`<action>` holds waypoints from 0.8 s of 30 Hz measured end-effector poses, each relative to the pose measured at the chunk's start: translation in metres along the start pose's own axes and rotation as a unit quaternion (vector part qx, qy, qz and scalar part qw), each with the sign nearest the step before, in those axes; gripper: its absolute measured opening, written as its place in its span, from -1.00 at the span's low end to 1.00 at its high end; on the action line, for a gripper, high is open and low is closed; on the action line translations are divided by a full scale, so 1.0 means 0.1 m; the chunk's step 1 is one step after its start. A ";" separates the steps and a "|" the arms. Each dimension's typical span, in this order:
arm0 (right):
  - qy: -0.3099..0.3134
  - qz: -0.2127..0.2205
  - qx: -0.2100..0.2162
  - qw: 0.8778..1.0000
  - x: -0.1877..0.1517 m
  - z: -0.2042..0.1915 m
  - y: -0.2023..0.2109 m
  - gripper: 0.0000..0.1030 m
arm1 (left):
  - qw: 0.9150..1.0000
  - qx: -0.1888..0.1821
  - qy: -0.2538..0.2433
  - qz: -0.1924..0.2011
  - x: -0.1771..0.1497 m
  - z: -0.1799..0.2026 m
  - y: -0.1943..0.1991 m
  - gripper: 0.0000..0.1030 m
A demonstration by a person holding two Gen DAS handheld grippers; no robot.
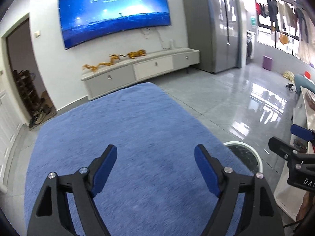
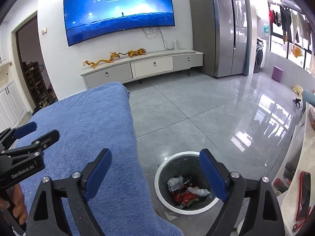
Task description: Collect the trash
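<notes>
Both grippers, left gripper (image 1: pixel 155 158) and right gripper (image 2: pixel 155 162), hang open and empty above the blue-covered desk (image 1: pixel 128 118). Crumpled trash (image 2: pixel 186 189) sits in the bin (image 2: pixel 157 184) beside it, so collecting seems finished.

Both wrist views look forward and slightly down toward the wall with the television (image 2: pixel 119 11). The left one sits low and close over the blue cloth (image 1: pixel 126 137); the right one stands further right, above the bin (image 2: pixel 185 182). Both share cloth, bin, television, cabinet (image 1: pixel 141 68) and floor (image 2: pixel 196 114).
</notes>
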State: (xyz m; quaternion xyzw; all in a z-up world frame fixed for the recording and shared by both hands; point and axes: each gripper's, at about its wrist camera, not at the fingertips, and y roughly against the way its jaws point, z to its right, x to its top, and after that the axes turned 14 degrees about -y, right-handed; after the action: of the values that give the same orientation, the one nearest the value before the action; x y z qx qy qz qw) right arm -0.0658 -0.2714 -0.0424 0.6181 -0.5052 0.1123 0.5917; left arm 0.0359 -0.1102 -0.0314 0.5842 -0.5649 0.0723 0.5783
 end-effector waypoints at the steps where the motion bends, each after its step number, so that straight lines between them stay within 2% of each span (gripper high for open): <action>1: 0.003 0.000 0.000 1.000 -0.03 -0.03 0.01 0.79 | 1.000 0.003 0.002 0.001 -0.04 -0.03 0.03 0.58; 4: 0.013 0.000 -0.004 1.000 -0.09 -0.13 0.03 0.92 | 1.000 0.008 0.010 0.001 -0.12 -0.12 0.12 0.60; 8: 0.022 0.007 -0.010 1.000 -0.17 -0.23 0.09 1.00 | 1.000 0.019 0.018 0.010 -0.18 -0.23 0.22 0.68; 17: 0.047 0.020 -0.023 0.998 -0.26 -0.37 0.09 1.00 | 0.998 0.044 0.042 0.005 -0.37 -0.37 0.33 0.69; 24: 0.041 0.034 -0.031 0.998 -0.26 -0.33 0.10 1.00 | 0.996 0.071 0.061 -0.003 -0.50 -0.57 0.36 0.74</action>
State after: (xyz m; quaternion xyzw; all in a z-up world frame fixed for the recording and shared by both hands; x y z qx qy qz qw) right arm -0.0705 -0.2282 -0.0462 0.5772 -0.5040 0.1421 0.6266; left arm 0.0242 -0.0274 -0.0289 0.6195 -0.5203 0.1464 0.5693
